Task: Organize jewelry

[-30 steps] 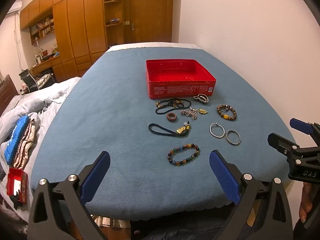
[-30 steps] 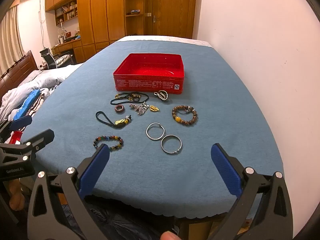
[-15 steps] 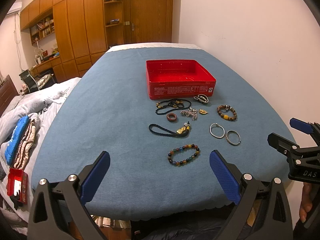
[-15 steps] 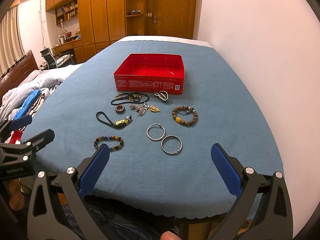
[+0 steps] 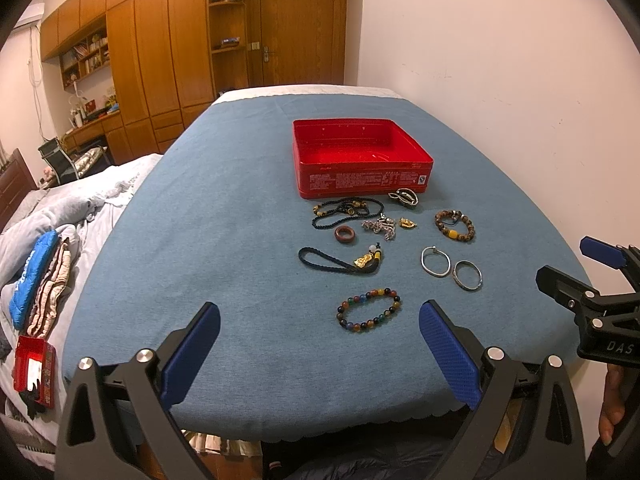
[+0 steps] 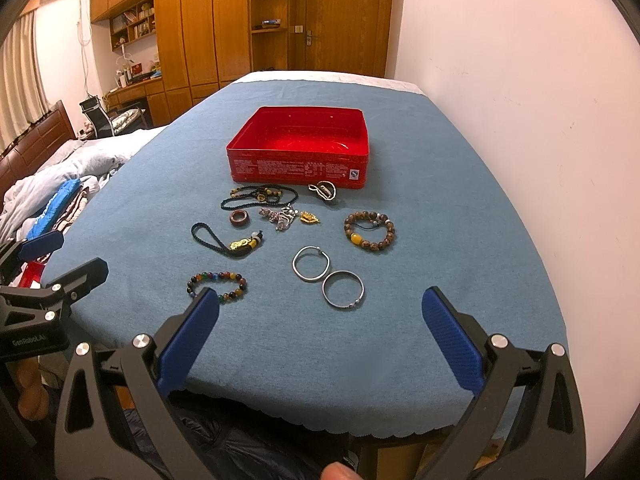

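Observation:
An empty red tin box (image 5: pixel 360 156) (image 6: pixel 298 146) stands on the blue cloth. Before it lie several pieces: a black bead necklace (image 5: pixel 344 211), a brown ring (image 5: pixel 345 236), a silver charm (image 5: pixel 380 227), a black cord with a gold charm (image 5: pixel 340 261), a brown bead bracelet (image 5: pixel 455 225) (image 6: pixel 369 231), two silver bangles (image 5: pixel 436 261) (image 6: pixel 343 289), and a multicoloured bead bracelet (image 5: pixel 369 310) (image 6: pixel 216 285). My left gripper (image 5: pixel 320 340) is open and empty above the near edge. My right gripper (image 6: pixel 320 332) is open and empty, just short of the bangles.
The table (image 5: pixel 224 220) runs along a white wall (image 5: pixel 500 80) on the right. A bed with folded clothes (image 5: pixel 40 280) and a small red box (image 5: pixel 32 364) lies to the left. Wooden wardrobes (image 5: pixel 160 60) and a door stand behind.
The right gripper has moved slightly forward and left over the table. The left gripper has barely moved. Both stay open and empty.

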A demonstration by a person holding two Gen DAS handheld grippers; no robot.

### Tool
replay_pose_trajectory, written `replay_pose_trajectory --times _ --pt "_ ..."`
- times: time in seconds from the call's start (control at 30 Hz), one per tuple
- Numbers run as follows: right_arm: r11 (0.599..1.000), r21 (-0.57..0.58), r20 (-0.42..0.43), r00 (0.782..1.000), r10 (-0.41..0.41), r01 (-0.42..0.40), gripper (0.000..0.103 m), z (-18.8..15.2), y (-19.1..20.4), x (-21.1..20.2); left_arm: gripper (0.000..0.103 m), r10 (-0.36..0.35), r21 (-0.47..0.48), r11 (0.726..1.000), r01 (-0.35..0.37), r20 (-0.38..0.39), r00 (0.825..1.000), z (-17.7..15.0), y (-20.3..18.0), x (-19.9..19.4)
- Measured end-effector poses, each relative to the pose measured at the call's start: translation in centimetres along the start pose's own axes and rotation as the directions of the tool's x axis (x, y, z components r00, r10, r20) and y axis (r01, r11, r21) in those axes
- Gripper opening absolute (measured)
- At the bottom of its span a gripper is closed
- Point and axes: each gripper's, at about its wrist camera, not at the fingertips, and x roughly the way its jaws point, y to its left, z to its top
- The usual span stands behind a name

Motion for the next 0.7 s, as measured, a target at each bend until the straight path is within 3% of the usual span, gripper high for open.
replay_pose_trajectory --times 0.7 --pt "1.0 0.001 -0.002 1.0 0.0 0.0 0.1 -0.1 -0.3 0.3 0.099 0.0 0.001 1.0 0.0 0.004 1.0 -0.3 0.6 -0.3"
